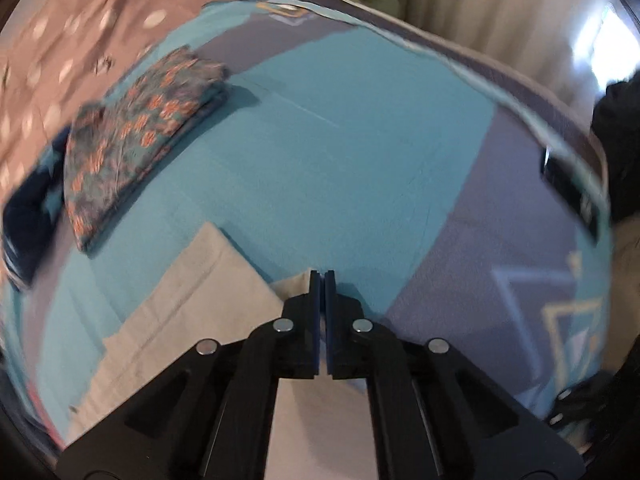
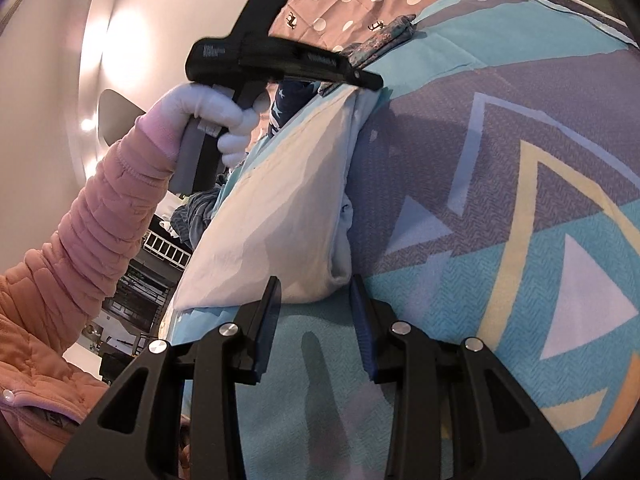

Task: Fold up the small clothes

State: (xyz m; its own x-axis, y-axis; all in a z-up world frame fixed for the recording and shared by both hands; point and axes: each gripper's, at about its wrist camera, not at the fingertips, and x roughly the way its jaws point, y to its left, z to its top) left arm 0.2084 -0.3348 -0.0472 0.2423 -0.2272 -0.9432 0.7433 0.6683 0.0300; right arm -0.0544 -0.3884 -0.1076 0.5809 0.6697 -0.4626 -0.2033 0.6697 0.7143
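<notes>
Left wrist view: my left claw (image 1: 324,280) has its jaws pressed together, and the pale garment (image 1: 192,300) runs under and past the tips. Looks pinched on an edge of it, but the actual bite is hidden by the fingers, so that's a judgement. Frame is motion-blurred. The garment lies on the bedspread (image 1: 340,160), teal and purple blocks, and seems partly doubled over, with a straight fold line showing. Upper left sits a floral folded garment (image 1: 136,136), already a neat stack, well apart from the pale one. Just beyond it is a dark blue star-print item (image 1: 28,208); can't tell if it's folded. A pink polka-dot sheet (image 1: 60,32) is behind those.

Right wrist view: my right claw (image 2: 314,300) is spread wide and holds nothing, tips just beside the near corner of the pale garment (image 2: 280,208); can't tell if they touch. The left claw (image 2: 366,80) is at the garment's far end, down on the cloth, gripped by my gloved left hand (image 2: 216,116). The garment reads as a long folded strip across the bedspread (image 2: 500,184).

Progress, my call: at least one piece is done (the floral stack), and the pale piece is mid-fold. Left to do: grab the near end, bring the ends together, flatten, then stack.
</notes>
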